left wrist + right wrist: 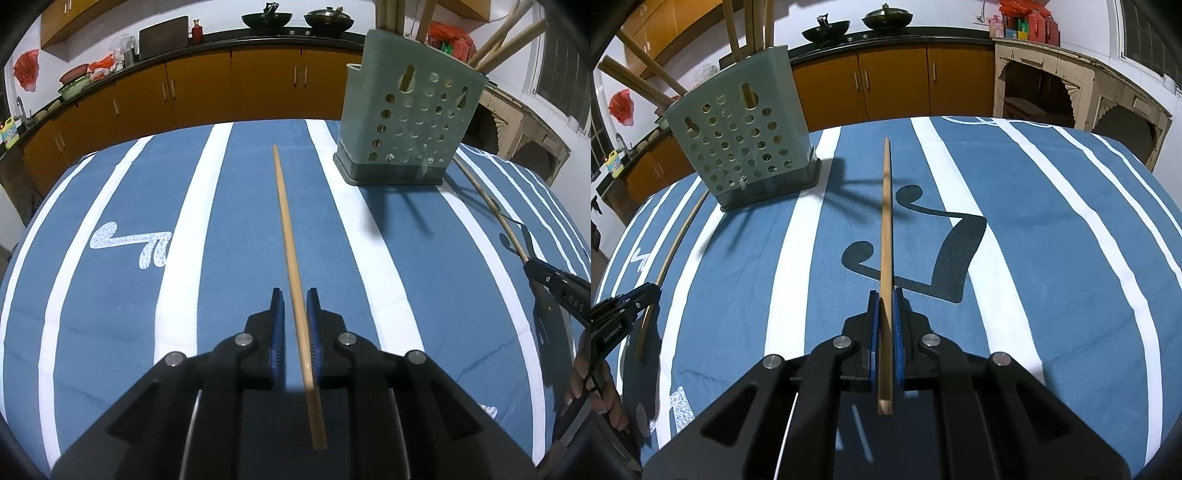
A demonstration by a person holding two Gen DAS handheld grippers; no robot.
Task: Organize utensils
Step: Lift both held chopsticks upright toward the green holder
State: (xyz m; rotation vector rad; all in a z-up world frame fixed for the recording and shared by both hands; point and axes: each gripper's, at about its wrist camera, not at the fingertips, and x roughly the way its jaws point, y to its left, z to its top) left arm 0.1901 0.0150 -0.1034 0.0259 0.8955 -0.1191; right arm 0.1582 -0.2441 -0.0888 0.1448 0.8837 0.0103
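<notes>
Nearest you, your left gripper [295, 295] stands slightly released: a chopstick [286, 221] runs between its pads, touching the right one at most, with a gap on the left. It lies along the striped cloth [110, 295]. Your right gripper [885, 295] is clenched on a second chopstick [886, 221], which points forward above the cloth. Farther off, the green holder [410, 118] stands upright on the cloth with several chopsticks leaning inside. Beyond it run orange cabinets [199, 88].
</notes>
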